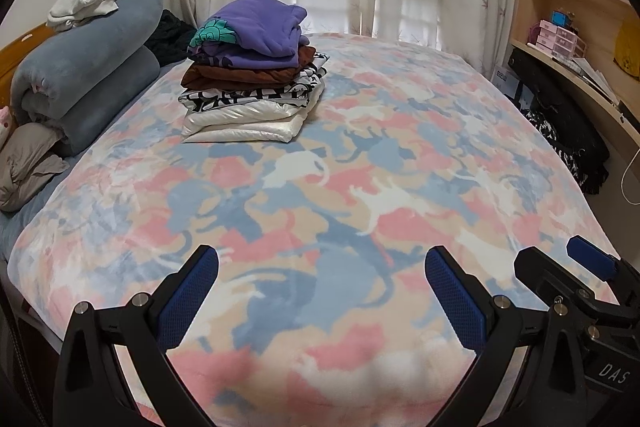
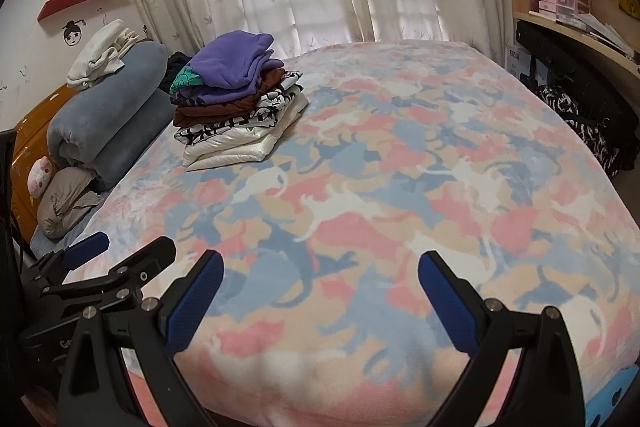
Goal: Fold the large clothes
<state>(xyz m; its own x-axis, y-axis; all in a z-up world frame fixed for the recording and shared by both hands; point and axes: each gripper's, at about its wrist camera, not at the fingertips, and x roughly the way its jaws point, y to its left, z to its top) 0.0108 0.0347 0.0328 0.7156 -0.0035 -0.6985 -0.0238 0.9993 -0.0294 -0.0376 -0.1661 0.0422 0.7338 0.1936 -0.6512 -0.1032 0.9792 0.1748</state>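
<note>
Hovering over the pastel cat-print fleece blanket (image 1: 320,187), your left gripper (image 1: 322,259) and right gripper (image 2: 320,263) gape apart, the stack of folded clothes (image 1: 252,75) well beyond

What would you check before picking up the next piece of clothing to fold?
1. Left gripper open and holding nothing: ok.
2. Right gripper open and holding nothing: ok.
3. Bare stretch of bed cover in front of both grippers for folding: ok.
4. Folded stack holding upright: ok, though the purple top sits bunched.
5. Next unfolded garment within reach: cannot tell; the dark clothes beside the bed may be one.
</note>
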